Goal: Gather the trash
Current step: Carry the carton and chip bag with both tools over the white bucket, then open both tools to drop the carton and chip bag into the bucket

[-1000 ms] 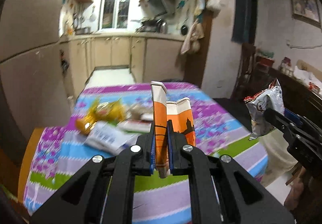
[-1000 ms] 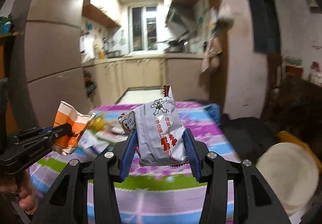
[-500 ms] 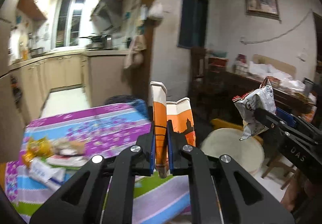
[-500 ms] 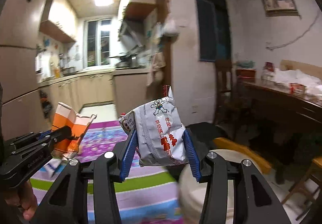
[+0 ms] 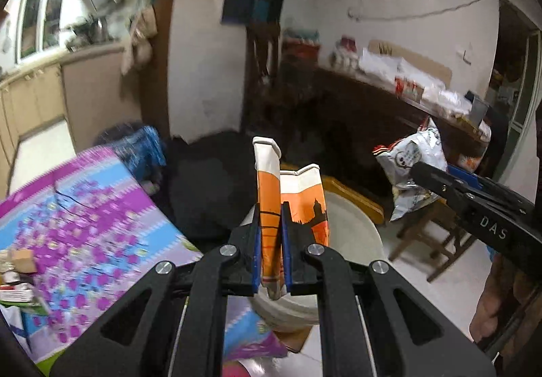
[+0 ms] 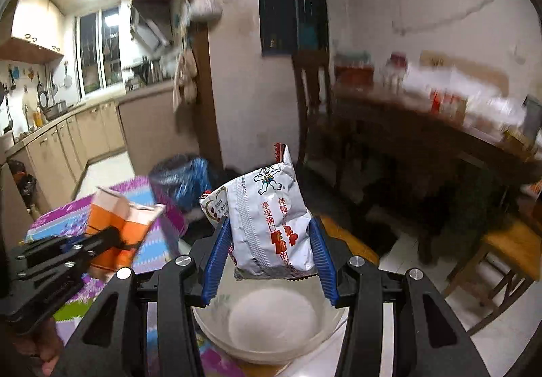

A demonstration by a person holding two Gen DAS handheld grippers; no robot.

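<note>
- My left gripper point(image 5: 271, 255) is pinched nearly closed on a flattened orange-and-white carton point(image 5: 288, 204), which stands upright between the blue pads.
- My right gripper point(image 6: 269, 258) clamps a silver snack wrapper point(image 6: 267, 224) across its width, jaws held partly apart by the puffy bag.
- Both grippers are held level and side by side, the left one's carton showing at the left of my right view.
- Directly below the wrapper sits a white bucket point(image 6: 216, 326), open-mouthed; its inside looks pale and I cannot tell what is in it.
- The carton hangs over the same bucket's near rim.
- To the left lies the table with its purple-and-blue cloth point(image 5: 84, 224), scraps at its far-left edge.
</note>
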